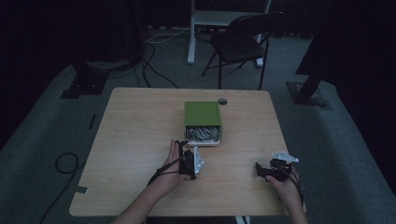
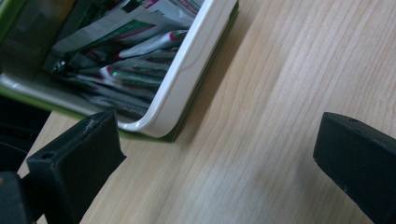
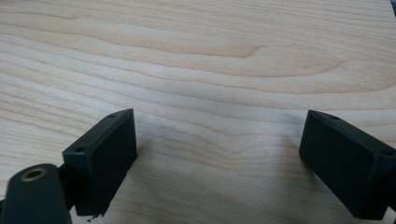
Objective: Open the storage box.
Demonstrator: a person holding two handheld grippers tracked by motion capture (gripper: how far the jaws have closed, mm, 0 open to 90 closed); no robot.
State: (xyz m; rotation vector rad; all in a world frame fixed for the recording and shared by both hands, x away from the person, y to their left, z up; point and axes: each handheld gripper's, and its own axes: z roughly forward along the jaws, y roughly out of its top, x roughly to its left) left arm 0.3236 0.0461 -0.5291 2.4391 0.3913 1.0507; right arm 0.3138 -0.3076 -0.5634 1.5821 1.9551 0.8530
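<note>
- The right gripper (image 1: 270, 171) sits low over the table (image 1: 140, 140), at about 4 o'clock from the middle of the table. Its jaws are wide apart and hold nothing. In the right gripper view I see just bare wood between them. I think it waits out of the way, so it does not bump the other one.
- The left gripper (image 1: 190, 161) is at about 6 o'clock from the green box (image 1: 202, 113), very near its open end. Its jaws are also wide apart and hold nothing. It is turned to face the box, so I think it is getting ready to reach in.
- The white tray (image 2: 187, 65) sticks out of the box toward the person. It is slid out so the things inside can be reached.
- The packets (image 2: 135, 46) lie flat in the tray in a messy pile. In the left gripper view, their long sides mostly run across the tray, from one side wall to the other.
- The box is at about 12 o'clock from the left gripper. Its long side runs from the person toward the far edge, and its open end points at the person.
</note>
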